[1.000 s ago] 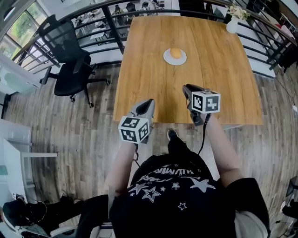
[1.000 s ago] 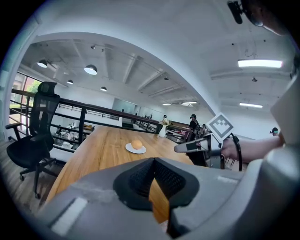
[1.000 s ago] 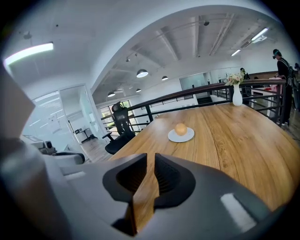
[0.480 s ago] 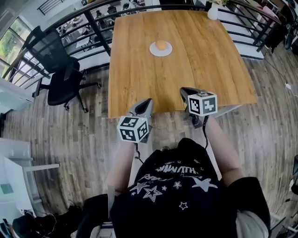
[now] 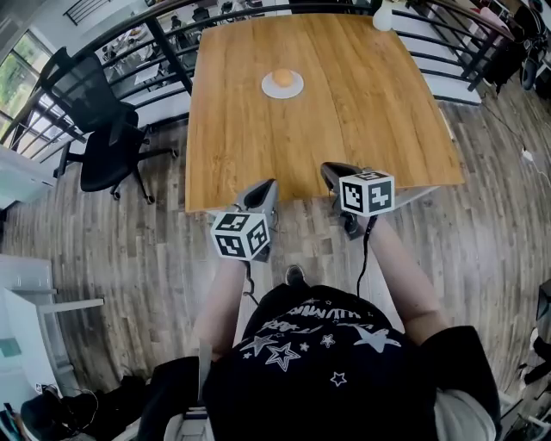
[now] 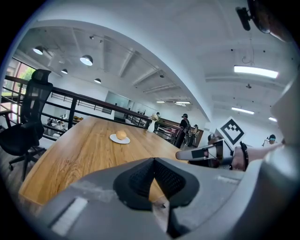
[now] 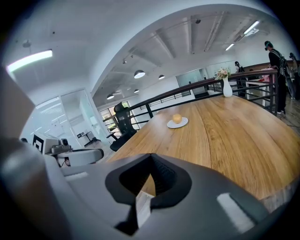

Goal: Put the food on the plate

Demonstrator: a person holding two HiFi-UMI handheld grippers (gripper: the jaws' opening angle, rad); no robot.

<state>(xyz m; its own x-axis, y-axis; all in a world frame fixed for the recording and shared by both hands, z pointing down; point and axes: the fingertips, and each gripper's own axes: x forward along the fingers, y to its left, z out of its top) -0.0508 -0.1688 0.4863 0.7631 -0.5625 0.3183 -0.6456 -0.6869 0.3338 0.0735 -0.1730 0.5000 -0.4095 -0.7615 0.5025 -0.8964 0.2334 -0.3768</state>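
Note:
A round orange bun (image 5: 282,77) rests on a small white plate (image 5: 294,89) at the far middle of the wooden table (image 5: 362,112). Both grippers hover at the table's near edge, well short of the plate. My left gripper (image 5: 268,184) is shut and holds nothing; my right gripper (image 5: 330,169) is shut and holds nothing too. The left gripper view has the plate (image 6: 114,138) with the bun (image 6: 121,135) far ahead of the closed left gripper (image 6: 153,161). Beyond the closed right gripper (image 7: 151,157), the right gripper view shows the bun (image 7: 176,118) on its plate (image 7: 183,123).
A white vase (image 5: 383,15) with flowers stands at the table's far right corner. A black office chair (image 5: 103,138) sits on the wood floor left of the table. Black railings (image 5: 172,60) run behind the table. People stand in the far background (image 6: 183,129).
Both grippers have drawn back from over the table to its near edge, and the view has shifted so the table lies farther off. The bun and plate have not moved.

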